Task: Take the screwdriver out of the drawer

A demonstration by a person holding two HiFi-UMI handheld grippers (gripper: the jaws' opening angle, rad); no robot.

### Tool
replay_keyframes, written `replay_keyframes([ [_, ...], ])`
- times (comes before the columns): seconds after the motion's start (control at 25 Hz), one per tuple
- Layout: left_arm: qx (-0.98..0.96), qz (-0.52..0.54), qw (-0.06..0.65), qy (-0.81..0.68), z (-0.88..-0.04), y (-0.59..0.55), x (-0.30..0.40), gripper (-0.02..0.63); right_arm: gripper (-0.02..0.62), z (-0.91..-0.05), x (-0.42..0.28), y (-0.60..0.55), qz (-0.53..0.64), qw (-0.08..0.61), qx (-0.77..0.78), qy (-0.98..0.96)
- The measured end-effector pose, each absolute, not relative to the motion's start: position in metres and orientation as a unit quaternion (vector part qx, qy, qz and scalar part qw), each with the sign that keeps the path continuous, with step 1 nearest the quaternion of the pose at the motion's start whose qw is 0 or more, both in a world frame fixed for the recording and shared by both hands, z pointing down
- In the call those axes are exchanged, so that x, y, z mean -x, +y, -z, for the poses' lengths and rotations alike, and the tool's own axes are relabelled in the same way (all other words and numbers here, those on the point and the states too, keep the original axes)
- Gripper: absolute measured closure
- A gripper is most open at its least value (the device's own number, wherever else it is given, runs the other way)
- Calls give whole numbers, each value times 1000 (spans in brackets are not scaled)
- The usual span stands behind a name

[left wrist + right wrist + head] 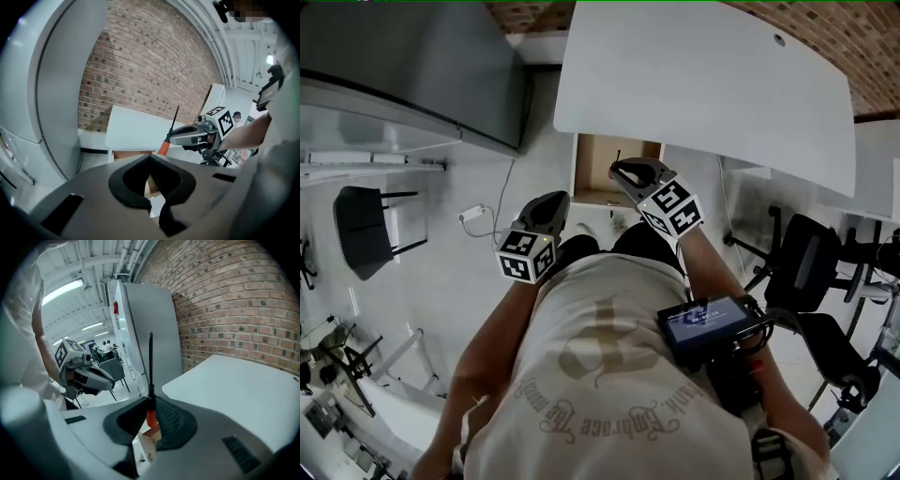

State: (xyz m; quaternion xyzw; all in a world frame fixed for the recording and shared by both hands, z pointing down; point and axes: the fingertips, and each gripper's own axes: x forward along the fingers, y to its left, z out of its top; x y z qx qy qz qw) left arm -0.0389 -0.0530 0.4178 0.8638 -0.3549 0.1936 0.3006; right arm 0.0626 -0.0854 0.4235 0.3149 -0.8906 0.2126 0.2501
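The screwdriver (151, 417) has an orange handle and a thin black shaft, and my right gripper (151, 404) is shut on the handle with the shaft standing up past the jaws. In the head view the right gripper (625, 170) holds it above the open wooden drawer (598, 159), under the white table's (703, 75) front edge. In the left gripper view the screwdriver (164, 146) hangs ahead in the right gripper (187, 136). My left gripper (549, 201) hovers left of the drawer, jaws together and empty.
A tall grey cabinet (412, 66) stands to the left. A black chair (364, 230) sits on the floor at the left, and office chairs (806, 267) at the right. A white plug with its cable (472, 214) lies on the floor near the drawer.
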Motion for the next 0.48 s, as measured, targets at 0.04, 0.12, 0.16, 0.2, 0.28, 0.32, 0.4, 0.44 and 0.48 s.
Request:
replay_keyframes([
  [0.04, -867, -193, 298, -350, -417, -54, 36, 584, 528, -421, -66, -84, -212, 247, -322, -889],
  [0.12, -874, -189, 296, -335, -420, -57, 28, 584, 528, -421, -75, -83, -214, 248, -338, -882],
  [0.16, -878, -186, 295, -327, -421, -58, 25, 584, 528, -419, -79, -81, -213, 248, -347, -879],
  [0.2, -883, -184, 290, -322, -417, -59, 25, 584, 528, -415, -79, -80, -210, 246, -354, -877],
  [0.28, -888, -184, 270, -323, -398, -58, 35, 584, 528, -396, -70, -73, -198, 234, -360, -881],
  [0.32, -891, -184, 260, -325, -388, -56, 37, 584, 528, -386, -66, -68, -192, 228, -361, -884],
  [0.4, -896, -181, 248, -322, -375, -48, 29, 584, 528, -373, -72, -56, -187, 220, -364, -885],
  [0.44, -898, -180, 246, -318, -372, -44, 21, 584, 528, -370, -78, -50, -188, 219, -367, -884],
  [0.48, -900, -179, 244, -313, -370, -41, 14, 584, 528, -367, -84, -45, -188, 218, -370, -883],
])
